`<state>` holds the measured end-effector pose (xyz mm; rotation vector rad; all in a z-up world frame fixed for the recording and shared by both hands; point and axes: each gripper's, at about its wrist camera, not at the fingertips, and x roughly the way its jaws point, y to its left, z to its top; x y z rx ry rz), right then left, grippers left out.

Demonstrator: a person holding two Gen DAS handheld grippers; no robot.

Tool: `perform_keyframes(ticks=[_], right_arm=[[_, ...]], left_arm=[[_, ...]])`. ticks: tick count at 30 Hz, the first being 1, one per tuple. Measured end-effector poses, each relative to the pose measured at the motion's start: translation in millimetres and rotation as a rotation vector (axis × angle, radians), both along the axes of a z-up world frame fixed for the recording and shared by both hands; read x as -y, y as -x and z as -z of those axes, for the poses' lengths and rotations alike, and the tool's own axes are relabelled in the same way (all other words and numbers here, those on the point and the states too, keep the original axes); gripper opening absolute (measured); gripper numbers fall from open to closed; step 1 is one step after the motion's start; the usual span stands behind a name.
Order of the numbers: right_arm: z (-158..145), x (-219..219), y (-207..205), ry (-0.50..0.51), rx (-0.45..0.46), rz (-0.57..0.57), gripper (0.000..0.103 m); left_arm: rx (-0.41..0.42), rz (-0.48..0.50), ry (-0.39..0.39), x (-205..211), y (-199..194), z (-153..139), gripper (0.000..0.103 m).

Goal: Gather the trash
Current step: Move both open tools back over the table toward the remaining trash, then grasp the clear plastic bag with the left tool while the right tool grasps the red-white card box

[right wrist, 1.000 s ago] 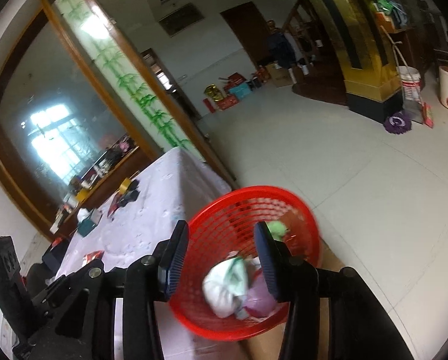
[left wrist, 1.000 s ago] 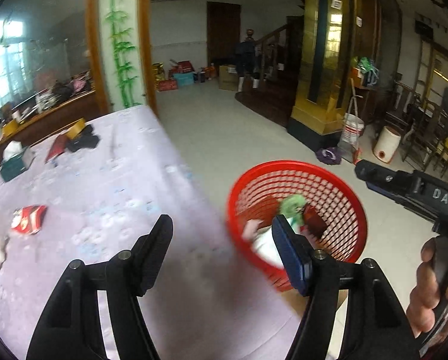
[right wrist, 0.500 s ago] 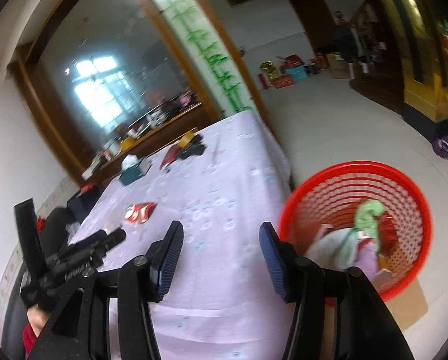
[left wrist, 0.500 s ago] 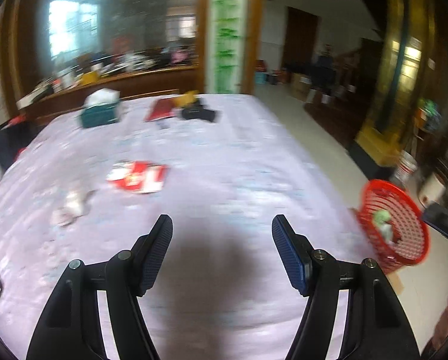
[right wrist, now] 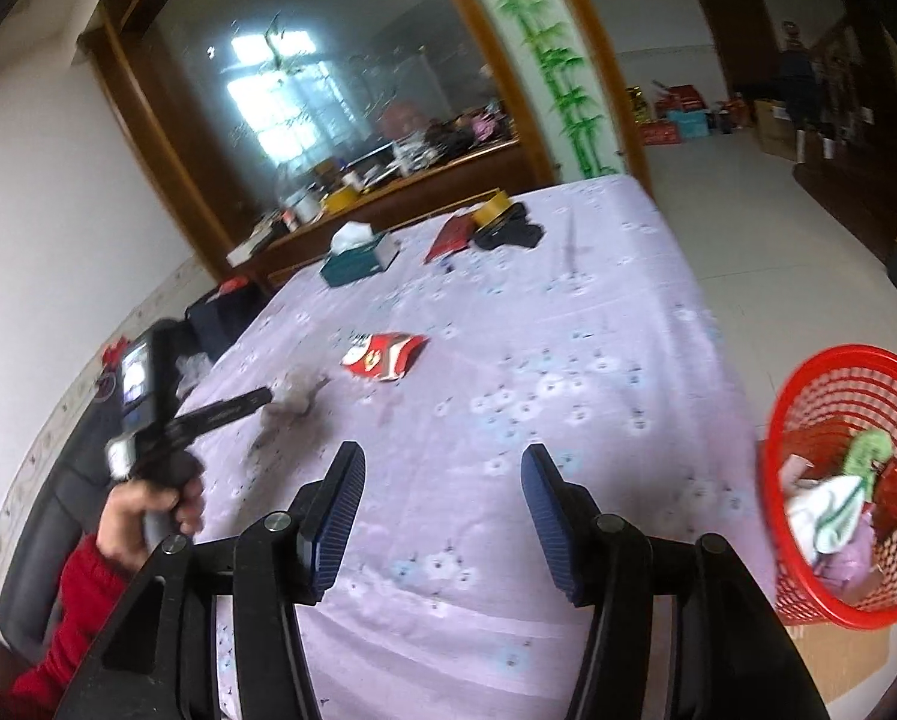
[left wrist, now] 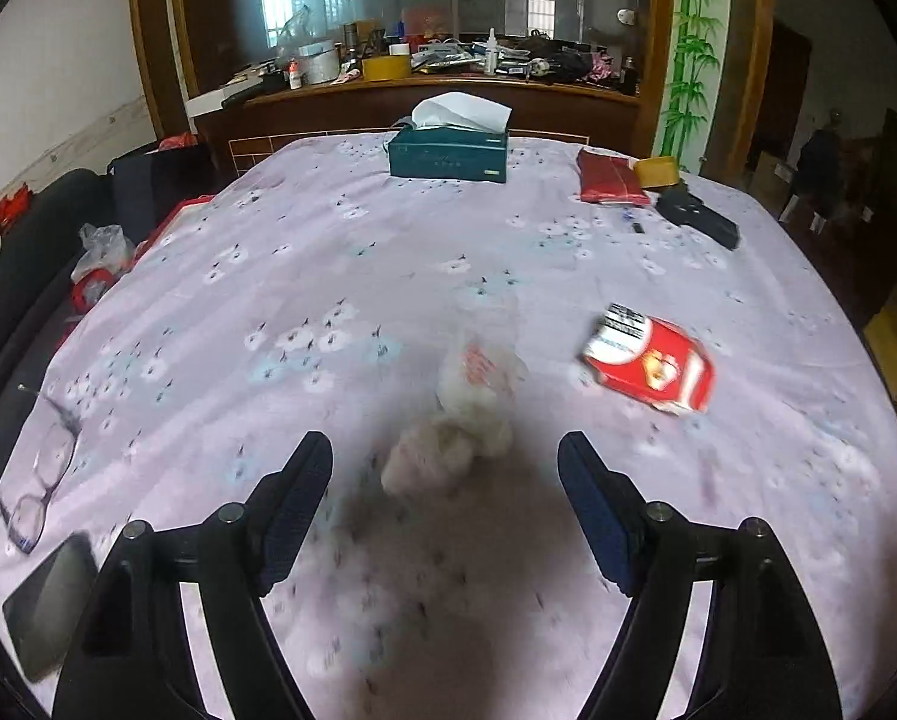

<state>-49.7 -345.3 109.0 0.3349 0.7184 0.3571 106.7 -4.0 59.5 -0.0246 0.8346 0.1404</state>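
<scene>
1. Left hand-held gripper (left wrist: pixel 445 504) — jaws spread wide and empty, hovering just short of the crumpled tissue wad (left wrist: pixel 457 420) on the bench (left wrist: pixel 328 276).
2. Red snack wrapper (left wrist: pixel 649 367) — flat on the bench, right of the wad (blurred).
3. Right hand-held gripper (right wrist: pixel 442 516) — released, holding nothing.
4. Red mesh basket (right wrist: pixel 808 384) — on the floor beside the bench, trash inside.

Both wrist cameras look across the table (left wrist: pixel 388 252) — left nearer, right obliquely.
</scene>
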Motion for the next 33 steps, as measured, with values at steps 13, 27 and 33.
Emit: perform_keyframes(ticks=[13, 27, 33], right_arm=[[5, -47, -43, 0.037, -0.067, -0.097, 0.059], [54, -117, -178, -0.062, -0.238, -0.14, 0.065], [87, -132, -230, -0.1, -0.307, -0.108, 0.065]], left_arm=[[-0.091, -0.003, 0.015, -2, -50, 49, 0.044], [0.036, -0.034, 0.072, -25, -14, 31, 0.037], [0.013, -0.013, 0.095, -27, -17, 40, 0.037]])
